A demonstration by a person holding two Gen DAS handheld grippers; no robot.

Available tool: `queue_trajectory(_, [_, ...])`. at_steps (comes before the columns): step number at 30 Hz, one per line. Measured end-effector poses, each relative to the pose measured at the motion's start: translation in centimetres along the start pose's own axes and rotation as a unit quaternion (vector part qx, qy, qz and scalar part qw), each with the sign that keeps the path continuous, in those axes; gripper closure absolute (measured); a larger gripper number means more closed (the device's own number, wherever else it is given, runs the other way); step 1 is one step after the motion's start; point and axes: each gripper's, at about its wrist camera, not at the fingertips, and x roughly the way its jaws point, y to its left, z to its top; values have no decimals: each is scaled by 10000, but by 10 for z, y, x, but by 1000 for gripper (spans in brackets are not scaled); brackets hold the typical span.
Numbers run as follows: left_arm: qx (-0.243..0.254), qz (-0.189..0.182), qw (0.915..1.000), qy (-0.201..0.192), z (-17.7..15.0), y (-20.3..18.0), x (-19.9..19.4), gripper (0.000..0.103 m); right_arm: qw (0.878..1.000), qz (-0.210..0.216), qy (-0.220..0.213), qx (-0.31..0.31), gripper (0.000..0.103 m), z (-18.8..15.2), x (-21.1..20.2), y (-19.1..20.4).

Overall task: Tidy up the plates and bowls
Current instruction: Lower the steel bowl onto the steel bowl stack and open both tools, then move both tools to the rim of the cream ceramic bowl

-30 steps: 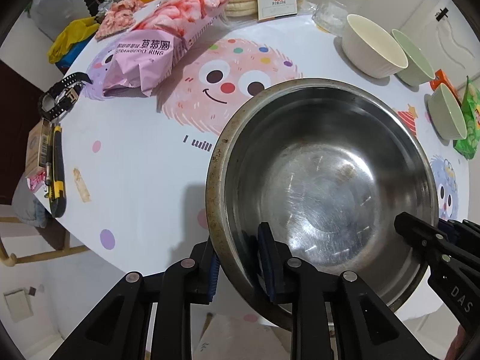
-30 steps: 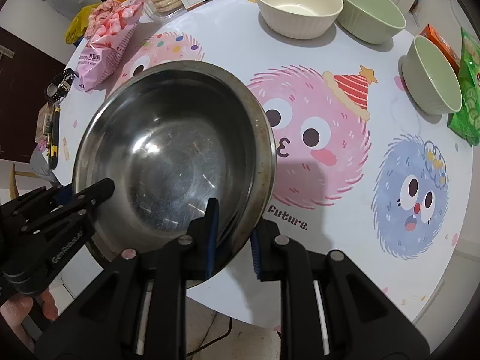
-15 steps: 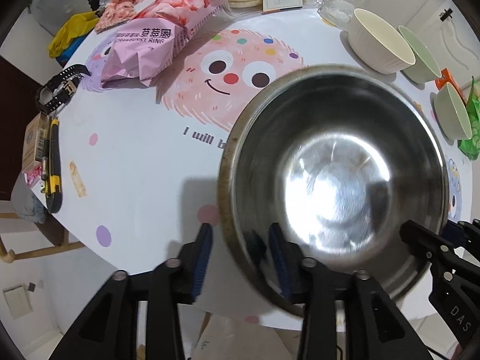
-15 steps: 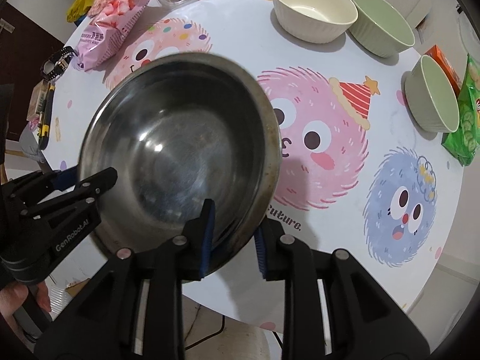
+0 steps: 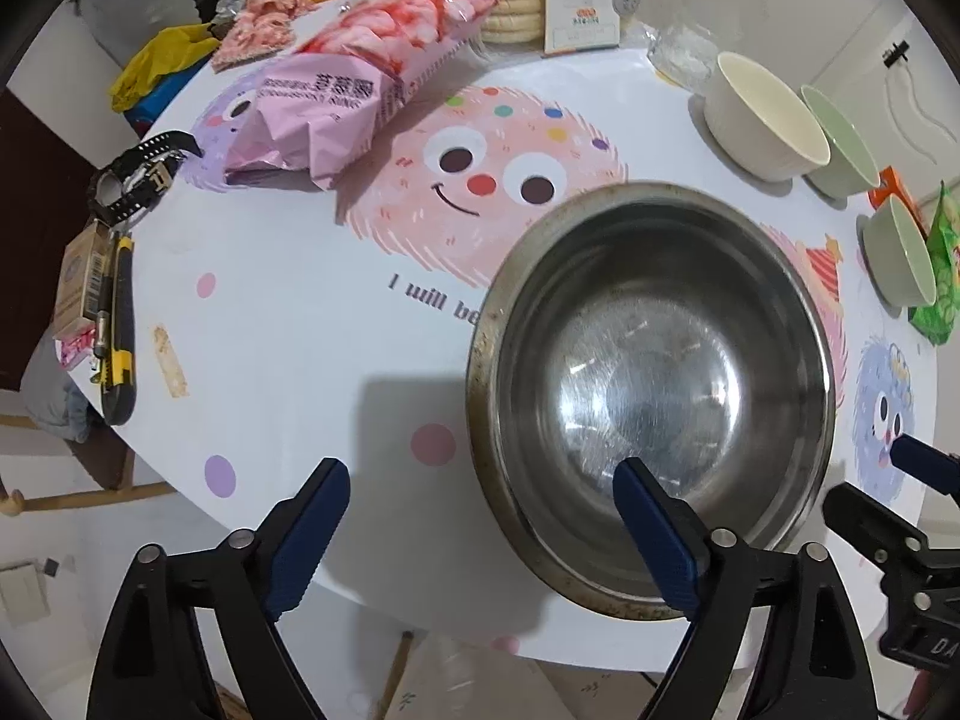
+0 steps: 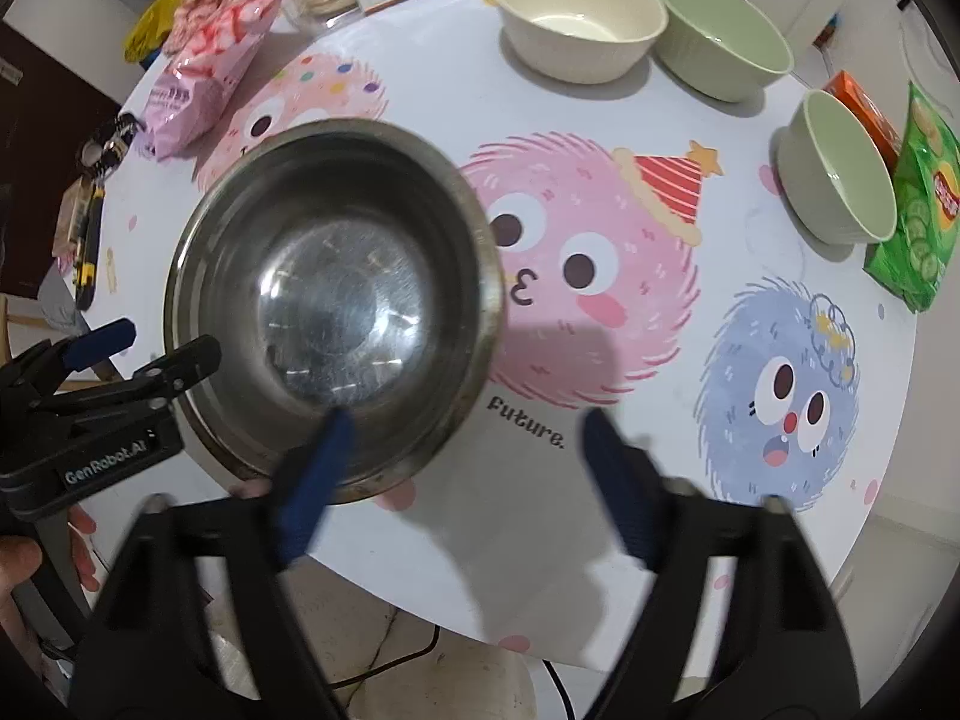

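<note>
While both pairs of tongs point down over the near edge of the round table [image 5: 288,360], a wide steel bowl [image 5: 654,396] sits upright on the cartoon-printed cloth just inside that edge. The left tongs [image 5: 480,531] are spreading apart, one blue pad over the bare cloth and the other over the bowl's inside, with the rim passing between them untouched. The right tongs [image 6: 462,468] are spreading too, and they straddle the opposite side of the rim without pressing on it.

Toward the far right edge of the table stand three more bowls: a cream bowl [image 6: 579,21], a green bowl [image 6: 723,33] just beside it, and a smaller green bowl [image 6: 840,171] nearer the right edge. A pink snack bag [image 5: 354,90] lies toward the far left edge.

By my judgement the steel bowl has just been set down and is being let go. Doing this well means opening each pair fully before lifting, then rising straight up so no pad catches the rim and tips or drags the bowl toward the edge. Being the widest, it would serve as the base for nesting the other bowls.
</note>
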Motion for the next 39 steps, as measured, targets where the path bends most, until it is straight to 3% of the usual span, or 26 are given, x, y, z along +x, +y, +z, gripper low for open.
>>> queue_trajectory(5, [-42, -26, 9999, -149, 6, -6, -12, 11, 9994, 131, -119, 307, 0, -1, -10, -24])
queue_trajectory(16, [331, -219, 9983, -430, 34, -60, -34, 11, 9938, 408, -524, 893, 0, 13, -38, -77])
queue_trajectory(31, [1058, -488, 9925, -384, 121, -113, -26, 11, 9824, 350, -741, 1677, 0, 73, -38, -107])
queue_trajectory(39, [1137, -681, 9910, -171, 168, -124, -2, 11, 9650, 630, -695, 2449, 0, 102, -16, -118])
